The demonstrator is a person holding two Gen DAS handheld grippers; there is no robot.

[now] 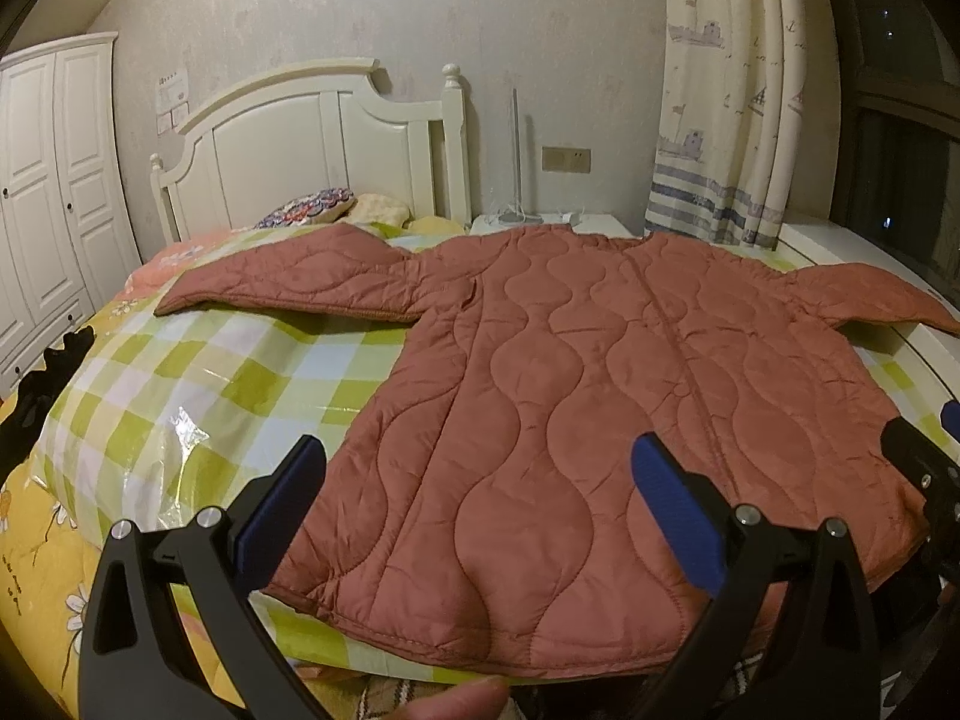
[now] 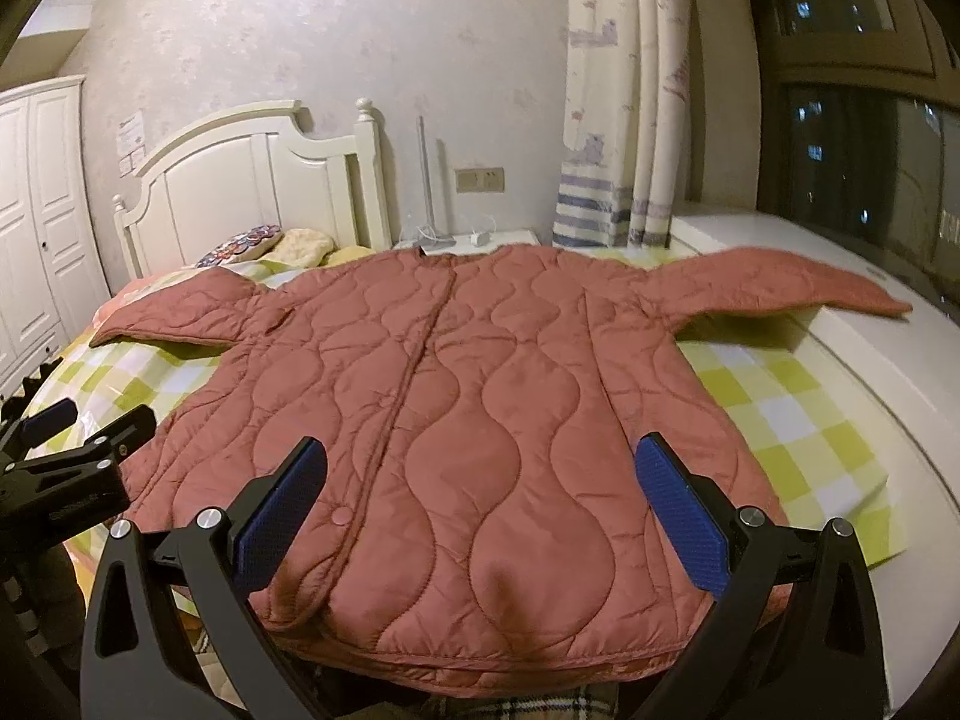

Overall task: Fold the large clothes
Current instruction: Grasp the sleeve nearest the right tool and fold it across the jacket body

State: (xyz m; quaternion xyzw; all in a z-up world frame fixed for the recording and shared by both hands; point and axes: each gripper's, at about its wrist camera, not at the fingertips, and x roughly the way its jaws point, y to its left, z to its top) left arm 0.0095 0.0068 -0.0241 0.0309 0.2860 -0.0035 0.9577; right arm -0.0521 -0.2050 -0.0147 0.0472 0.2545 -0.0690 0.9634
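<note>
A rust-pink quilted jacket (image 1: 558,396) lies spread flat on the bed, front up, both sleeves stretched out to the sides. In the right wrist view the same jacket (image 2: 480,408) fills the middle, its hem nearest to me. My left gripper (image 1: 480,510) hovers open over the hem's left half, nothing between its blue pads. Open too is my right gripper (image 2: 480,510), which hangs over the hem's right half. Each gripper shows at the edge of the other's view: the right gripper (image 1: 924,456) and the left gripper (image 2: 66,450).
The bed has a green and yellow checked cover (image 1: 198,384) and a white headboard (image 1: 312,138) with pillows (image 1: 312,210). A white nightstand (image 1: 558,221) and curtain (image 1: 720,90) stand at the back, a wardrobe (image 1: 42,192) at the left. The right sleeve (image 2: 798,291) rests on a white ledge (image 2: 870,372).
</note>
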